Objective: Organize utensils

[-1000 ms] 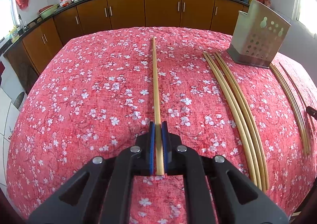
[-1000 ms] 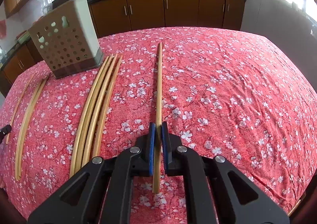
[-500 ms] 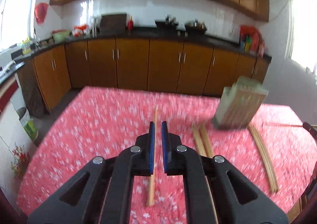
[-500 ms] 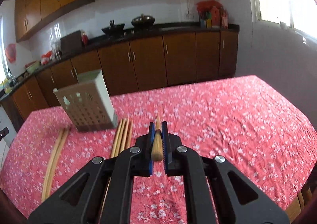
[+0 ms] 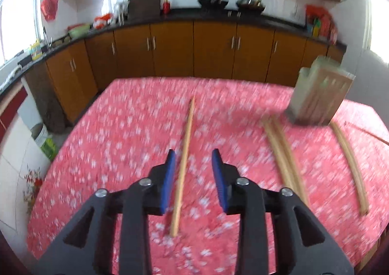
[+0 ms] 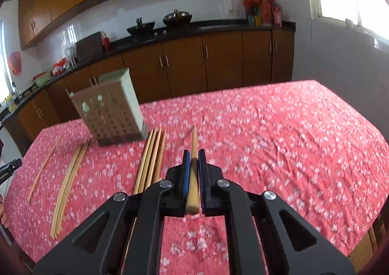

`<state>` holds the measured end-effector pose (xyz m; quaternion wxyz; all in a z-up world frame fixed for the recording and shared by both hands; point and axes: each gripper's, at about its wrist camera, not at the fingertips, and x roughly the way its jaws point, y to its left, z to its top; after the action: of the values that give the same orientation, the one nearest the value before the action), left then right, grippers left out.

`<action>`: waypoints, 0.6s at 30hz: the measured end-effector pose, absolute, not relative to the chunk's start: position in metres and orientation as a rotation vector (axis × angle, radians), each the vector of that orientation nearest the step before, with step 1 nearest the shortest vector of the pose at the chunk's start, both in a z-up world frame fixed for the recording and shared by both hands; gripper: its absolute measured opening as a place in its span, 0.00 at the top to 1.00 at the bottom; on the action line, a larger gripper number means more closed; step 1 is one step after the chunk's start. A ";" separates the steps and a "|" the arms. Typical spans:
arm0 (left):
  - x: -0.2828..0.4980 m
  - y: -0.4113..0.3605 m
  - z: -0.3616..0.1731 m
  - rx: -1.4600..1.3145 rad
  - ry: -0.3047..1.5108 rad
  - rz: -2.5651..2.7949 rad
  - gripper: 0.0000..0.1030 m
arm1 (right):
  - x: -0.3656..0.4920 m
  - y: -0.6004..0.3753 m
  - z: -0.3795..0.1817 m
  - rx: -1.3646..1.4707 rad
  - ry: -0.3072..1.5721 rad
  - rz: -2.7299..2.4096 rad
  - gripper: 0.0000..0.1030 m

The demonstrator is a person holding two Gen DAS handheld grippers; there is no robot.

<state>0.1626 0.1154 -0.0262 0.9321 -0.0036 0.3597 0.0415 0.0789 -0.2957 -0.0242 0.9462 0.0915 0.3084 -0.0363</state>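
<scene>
**Right gripper clamps a chopstick; left gripper spreading above another**

The right gripper (image 6: 193, 155) has its blue pads closed on a single chopstick (image 6: 193, 177). The thick butt end sits at the base of the jaws, nearest the camera, and the thin tip runs straight ahead past the pad ends, lifted off the cloth. Just left of this gripper a bundle of chopsticks (image 6: 150, 155) lies flat on the red floral tablecloth (image 6: 279, 143). Ahead and to the left of the gripper stands the perforated utensil holder (image 6: 109, 112), at the far end of that bundle. Farther left lie another pair of chopsticks (image 6: 69, 177) and a lone thin stick (image 6: 43, 168).

The left gripper (image 5: 192, 160) is opening, its pads drawn apart and touching nothing. A loose chopstick (image 5: 183, 165) appears in the gap between them, closer to the left pad, but it lies down on the red floral tablecloth (image 5: 121, 141) below the gripper, butt end nearest the camera and tip pointing away. To the right of this gripper lies a bundle of chopsticks (image 5: 282, 151), then a further pair (image 5: 350, 163). Ahead and to the right, much blurred, stands the utensil holder (image 5: 318, 95). Beyond the table runs a row of brown kitchen cabinets (image 5: 194, 51).
</scene>
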 end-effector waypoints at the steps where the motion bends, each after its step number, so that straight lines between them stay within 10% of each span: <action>1: 0.163 0.119 -0.032 -0.008 0.748 0.088 0.62 | 0.079 -0.295 -0.032 0.187 0.653 -0.075 0.93; 16: 0.169 0.131 -0.079 -0.012 0.873 0.075 0.61 | 0.090 -0.288 -0.073 0.214 0.790 -0.054 0.91; 18: 0.169 0.132 -0.082 -0.016 0.884 0.071 0.61 | 0.090 -0.289 -0.073 0.217 0.789 -0.047 0.71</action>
<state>0.1693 0.1318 -0.0818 0.9032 -0.0078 0.4278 0.0344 0.0899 -0.2891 -0.0727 0.9171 0.1056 0.3837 -0.0229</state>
